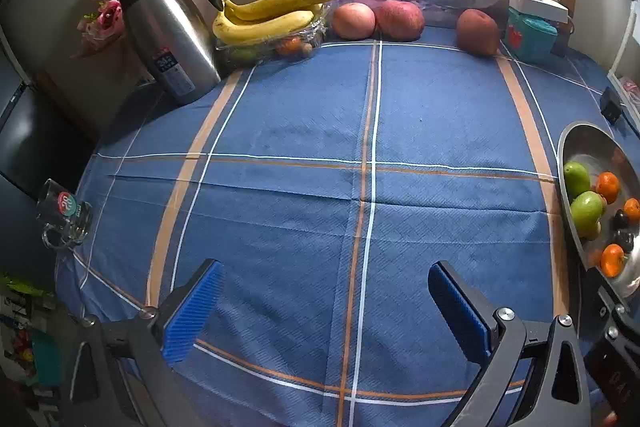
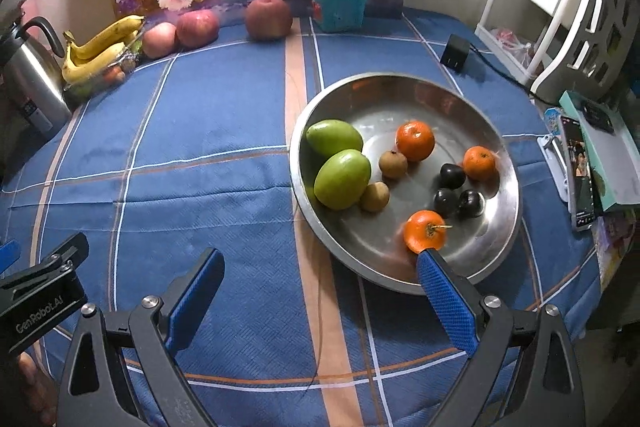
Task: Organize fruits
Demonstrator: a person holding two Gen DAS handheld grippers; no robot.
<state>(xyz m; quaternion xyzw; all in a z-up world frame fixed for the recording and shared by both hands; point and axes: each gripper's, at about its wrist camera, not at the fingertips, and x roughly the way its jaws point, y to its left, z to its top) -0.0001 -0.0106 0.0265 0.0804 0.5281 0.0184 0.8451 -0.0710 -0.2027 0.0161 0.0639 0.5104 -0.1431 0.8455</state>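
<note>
A steel bowl [image 2: 472, 99] on the blue checked tablecloth holds two green mangoes [image 2: 342, 179], three oranges [image 2: 415, 141], two brown fruits [image 2: 393, 164] and three dark plums [image 2: 452, 175]. It also shows in the left wrist view [image 1: 576, 139] at the right edge. Three red apples [image 1: 354, 21] and a banana bunch [image 1: 264, 15] on a clear tray lie at the table's back. My left gripper [image 1: 324, 273] is open and empty over the cloth. My right gripper [image 2: 320, 261] is open and empty, just in front of the bowl's near rim.
A steel thermos jug [image 1: 168, 39] stands at the back left. A glass mug [image 1: 64, 215] sits at the left table edge. A teal box [image 2: 338, 5], a black charger [image 2: 454, 53] and a phone [image 2: 580, 167] lie to the right. A flower painting leans on the wall.
</note>
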